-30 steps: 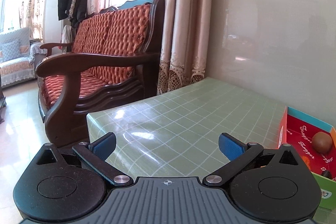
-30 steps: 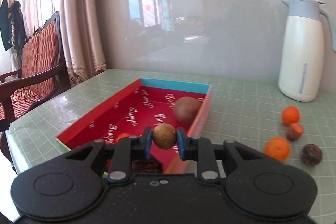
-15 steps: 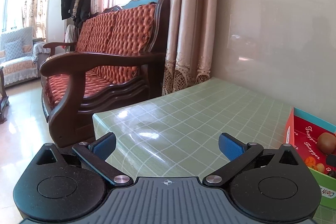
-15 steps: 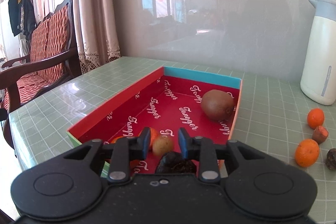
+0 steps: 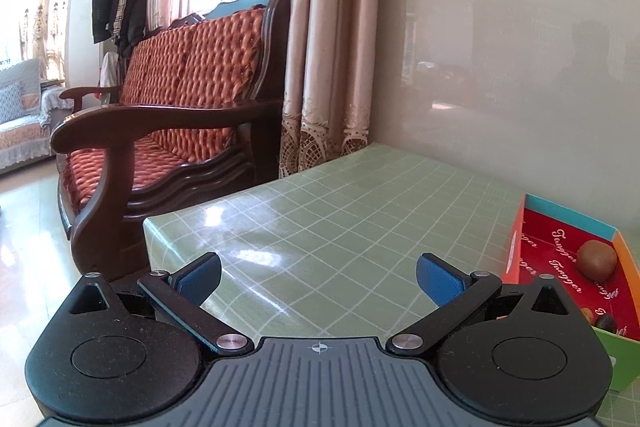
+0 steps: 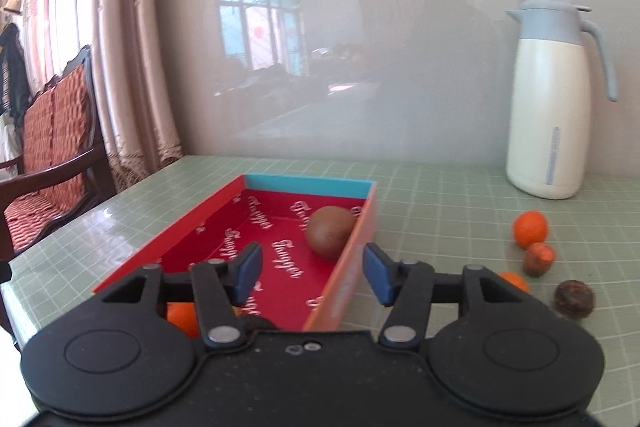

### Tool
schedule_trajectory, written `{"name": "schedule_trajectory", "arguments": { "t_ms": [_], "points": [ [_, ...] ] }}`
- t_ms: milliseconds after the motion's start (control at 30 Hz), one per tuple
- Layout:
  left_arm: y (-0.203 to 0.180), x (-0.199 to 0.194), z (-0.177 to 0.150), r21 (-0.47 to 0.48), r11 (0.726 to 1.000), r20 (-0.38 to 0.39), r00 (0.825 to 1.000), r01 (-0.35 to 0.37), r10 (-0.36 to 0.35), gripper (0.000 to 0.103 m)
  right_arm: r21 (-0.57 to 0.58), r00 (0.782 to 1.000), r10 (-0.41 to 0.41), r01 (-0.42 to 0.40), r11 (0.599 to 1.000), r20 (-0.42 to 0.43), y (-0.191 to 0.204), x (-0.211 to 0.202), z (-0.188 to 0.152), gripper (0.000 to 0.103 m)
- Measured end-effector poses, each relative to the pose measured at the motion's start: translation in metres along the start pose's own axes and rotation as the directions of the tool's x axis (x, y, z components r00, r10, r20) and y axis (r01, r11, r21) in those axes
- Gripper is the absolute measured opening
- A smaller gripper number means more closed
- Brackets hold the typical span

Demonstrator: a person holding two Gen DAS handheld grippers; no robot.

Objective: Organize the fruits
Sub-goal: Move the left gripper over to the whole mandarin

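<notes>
Two sets of jaws are mine. My left jaws (image 5: 318,277) gape wide over bare green desk (image 5: 320,219). The red box (image 6: 208,215) holds a kiwi (image 6: 330,231) by its far end and an orange (image 6: 182,319) near me. My right jaws (image 6: 312,273) have just been opening and now hold nothing; the small brown fruit they gripped a second ago is gone from between them. Loose fruits (image 6: 530,229) lie right of the box.

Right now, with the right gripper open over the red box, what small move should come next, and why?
Probably swing the right gripper, jaws just opened and empty, rightward toward the nearest orange on the table: several fruits lie outside the red box.
</notes>
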State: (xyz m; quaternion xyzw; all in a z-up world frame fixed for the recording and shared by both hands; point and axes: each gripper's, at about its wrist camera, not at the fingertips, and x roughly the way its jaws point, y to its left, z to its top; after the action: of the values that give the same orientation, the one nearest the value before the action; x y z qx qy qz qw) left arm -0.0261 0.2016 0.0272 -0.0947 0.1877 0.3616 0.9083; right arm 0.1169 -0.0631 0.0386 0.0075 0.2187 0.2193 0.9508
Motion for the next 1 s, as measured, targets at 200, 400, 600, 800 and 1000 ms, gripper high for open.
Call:
{"name": "schedule_trajectory", "arguments": {
  "t_ms": [200,400,600,800,1000],
  "points": [
    [-0.028,-0.009,-0.002,0.05,0.997,0.008,0.998,0.058,-0.059,0.103,0.021,0.994,-0.101,0.1,0.995,0.036,-0.027,-0.015,0.001,0.07],
    [-0.06,-0.019,-0.006,0.103,0.989,0.02,0.994,0.103,-0.106,0.103,0.065,0.969,-0.24,0.236,0.97,0.065,-0.06,-0.034,0.001,0.084],
    [-0.093,-0.03,-0.011,0.157,0.974,0.017,0.985,0.166,-0.171,0.103,0.112,0.904,-0.423,0.416,0.903,0.055,-0.096,-0.051,-0.003,0.094],
    [-0.136,-0.051,-0.02,0.269,0.924,0.04,0.956,0.271,-0.292,0.103,0.159,0.828,-0.557,0.541,0.826,0.071,-0.128,-0.075,-0.007,0.1],
    [-0.184,-0.07,-0.026,0.367,0.841,0.01,0.903,0.397,-0.43,0.103,0.191,0.792,-0.607,0.588,0.786,0.059,-0.152,-0.091,-0.014,0.1]
  ]
}}
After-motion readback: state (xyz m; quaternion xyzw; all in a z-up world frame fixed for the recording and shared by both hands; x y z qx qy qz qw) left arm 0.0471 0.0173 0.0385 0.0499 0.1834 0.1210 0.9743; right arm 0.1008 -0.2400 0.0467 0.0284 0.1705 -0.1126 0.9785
